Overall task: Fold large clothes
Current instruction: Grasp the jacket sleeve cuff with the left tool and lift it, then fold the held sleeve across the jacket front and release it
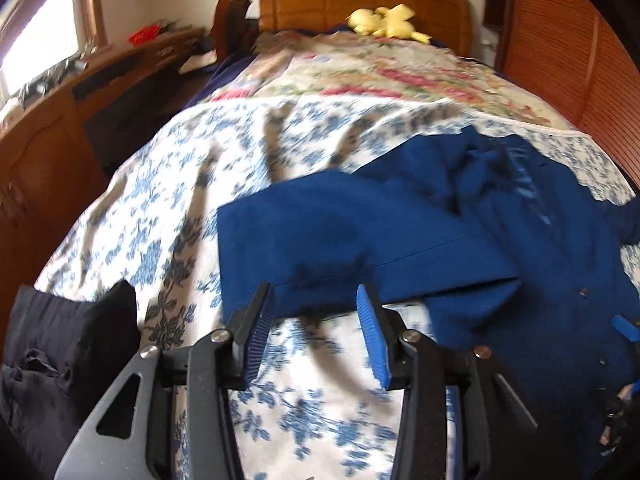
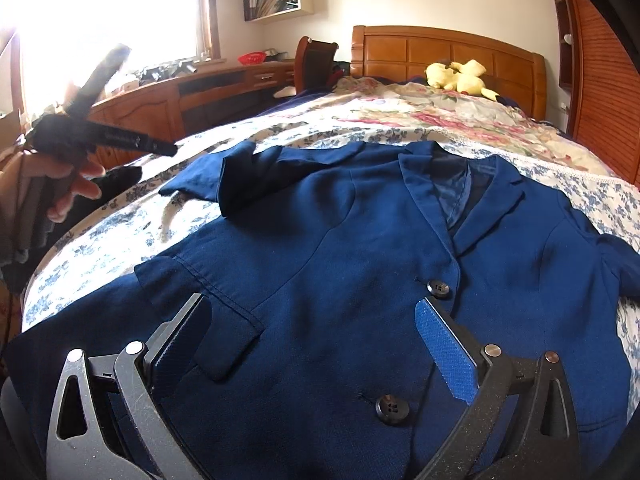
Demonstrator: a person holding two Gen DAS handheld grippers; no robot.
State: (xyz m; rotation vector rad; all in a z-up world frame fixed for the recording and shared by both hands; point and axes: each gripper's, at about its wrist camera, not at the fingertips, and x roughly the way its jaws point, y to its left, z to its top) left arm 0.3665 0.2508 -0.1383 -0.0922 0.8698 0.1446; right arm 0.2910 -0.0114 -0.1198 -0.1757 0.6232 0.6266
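- A blue jacket [image 2: 340,248] lies front-up on the bed [image 1: 160,208], spread over a blue-flowered sheet [image 2: 80,248], collar toward the wooden headboard [image 2: 448,54]
- One sleeve [image 1: 352,240] is folded across the jacket's chest; in the left wrist view its cuff end lies just beyond the left gripper [image 1: 316,328]
- The left gripper's jaws stand parted with nothing between them, only sheet below; the pads do not touch the sleeve
- The right gripper [image 2: 316,344] hangs over the jacket's lower front, jaws spread wide, a pocket flap [image 2: 224,340] and two dark buttons [image 2: 438,288] showing in the gap; no cloth is pinched
- From the right wrist view the left gripper [image 2: 96,128] shows at the left edge, blurred, held in a hand [image 2: 68,184]
- A dark garment [image 1: 68,352] lies bunched at the near left corner of the bed, well apart from the jacket
- A pink-flowered quilt [image 1: 360,76] covers the far half of the bed, with a yellow soft toy [image 2: 460,76] at the headboard
- A wooden table [image 2: 192,96] runs along the window wall, cluttered; the things on it are too small to make out, save a red basket [image 2: 252,57]
- Slatted wooden doors [image 2: 600,92] stand close on the right
- The left wrist view is smeared; the jacket's right edge and hem are cut off by both frames
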